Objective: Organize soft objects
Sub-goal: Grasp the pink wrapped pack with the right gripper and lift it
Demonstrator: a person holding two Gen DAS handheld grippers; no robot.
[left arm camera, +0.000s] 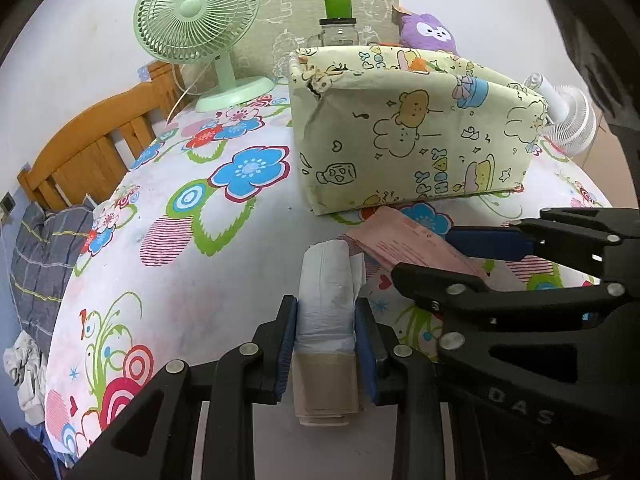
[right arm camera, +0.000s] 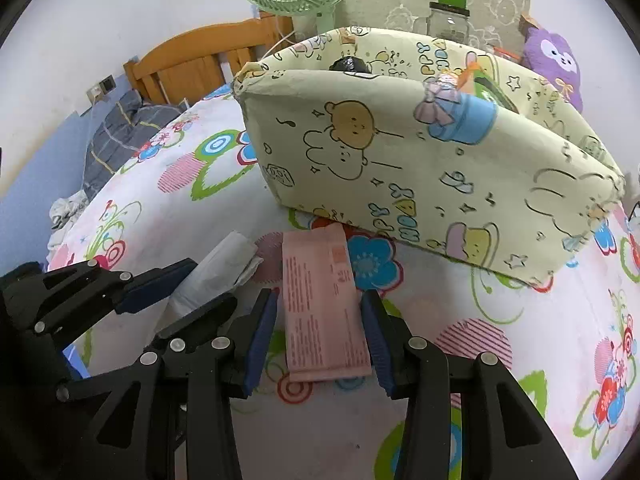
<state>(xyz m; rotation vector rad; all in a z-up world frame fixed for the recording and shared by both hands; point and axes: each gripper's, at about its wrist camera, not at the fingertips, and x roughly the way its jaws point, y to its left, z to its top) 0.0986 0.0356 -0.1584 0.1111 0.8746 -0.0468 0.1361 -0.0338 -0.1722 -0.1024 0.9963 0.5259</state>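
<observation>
The bed (left arm camera: 224, 264) with its flowered sheet carries everything. Its left edge drops off to a grey striped blanket (left arm camera: 44, 252) and a wooden headboard (left arm camera: 92, 148) at the far left corner. The near and left parts of the sheet lie bare, so open room is on that side. Toward the far edge stands a yellow cartoon-print box (left arm camera: 412, 136), its near wall just beyond both grippers. Behind it are a green fan (left arm camera: 200, 20), a jar (left arm camera: 338, 32) with a green lid, and a purple plush (left arm camera: 430, 32); a white fan (left arm camera: 568, 120) shows at the box's right end.

The left gripper (left arm camera: 326, 344) is clamped on a roll (left arm camera: 328, 312) of white plastic bags with a tan paper band at its near end; both blue pads press its sides. The roll sits near the middle of the sheet, short of the box, pointing away along the fingers.

The right gripper (right arm camera: 326, 340) straddles a flat pink pack (right arm camera: 324, 308) lying on the sheet, its far end reaching almost under the box's near wall. The right pad touches the pack's edge; on the left side a narrow gap seems to remain, so whether it grips yet I cannot tell.

Both grippers slant steeply down at the sheet, side by side and close, the left one's right finger nearly meeting the right one's left finger.
</observation>
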